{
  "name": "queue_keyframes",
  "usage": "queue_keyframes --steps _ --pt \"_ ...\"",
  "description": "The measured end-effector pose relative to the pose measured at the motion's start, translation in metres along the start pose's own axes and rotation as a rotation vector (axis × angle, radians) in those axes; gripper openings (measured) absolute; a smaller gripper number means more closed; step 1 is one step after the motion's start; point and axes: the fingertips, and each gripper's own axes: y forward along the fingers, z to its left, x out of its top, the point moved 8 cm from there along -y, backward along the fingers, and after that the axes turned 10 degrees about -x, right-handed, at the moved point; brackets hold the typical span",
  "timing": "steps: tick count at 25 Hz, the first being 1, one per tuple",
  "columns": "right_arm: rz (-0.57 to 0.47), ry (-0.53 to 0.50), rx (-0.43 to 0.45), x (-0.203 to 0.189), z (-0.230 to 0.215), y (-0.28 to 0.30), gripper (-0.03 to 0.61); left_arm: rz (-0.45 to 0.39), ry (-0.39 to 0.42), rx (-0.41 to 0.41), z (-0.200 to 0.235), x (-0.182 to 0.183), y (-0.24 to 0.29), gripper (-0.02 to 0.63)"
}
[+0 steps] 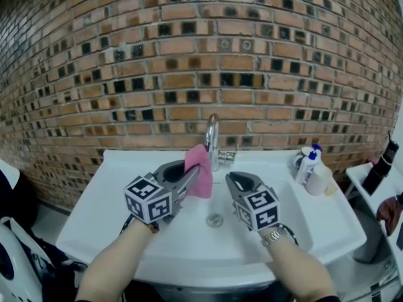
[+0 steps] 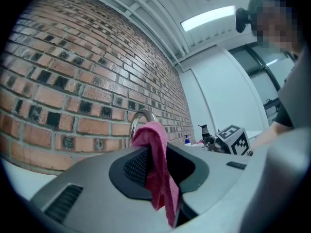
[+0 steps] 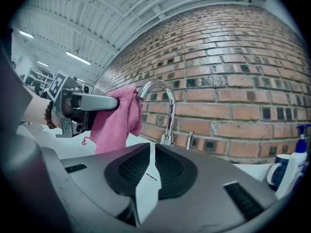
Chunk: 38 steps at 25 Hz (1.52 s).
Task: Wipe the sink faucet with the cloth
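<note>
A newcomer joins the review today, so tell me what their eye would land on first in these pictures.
The pink cloth stands out most, clamped in the left gripper and held up beside the chrome faucet at the back of the white sink. The right gripper hangs over the basin, right of the cloth, jaws together and empty. Behind it all rises a patterned brick wall.

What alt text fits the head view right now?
The left tool holds a pink cloth at the chrome faucet above a white sink; the empty right tool sits beside it, with a brick wall behind.
</note>
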Motion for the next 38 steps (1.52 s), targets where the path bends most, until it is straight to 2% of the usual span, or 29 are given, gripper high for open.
queue_keyframes --steps 6,12,21,38 --pt "0.003 -0.004 0.006 0.000 0.002 -0.001 0.044 0.017 -0.041 0.010 -0.006 -0.020 0.000 0.084" --pt "0.000 -0.008 0.013 0.001 0.005 -0.001 0.044 0.039 -0.048 0.025 -0.009 -0.032 0.002 0.084" --pt "0.009 -0.026 0.022 -0.002 0.010 -0.002 0.035 0.130 -0.053 0.027 -0.012 -0.059 -0.001 0.084" --pt "0.019 -0.065 0.051 -0.003 0.019 -0.005 0.014 0.177 -0.020 0.031 -0.014 -0.065 -0.001 0.084"
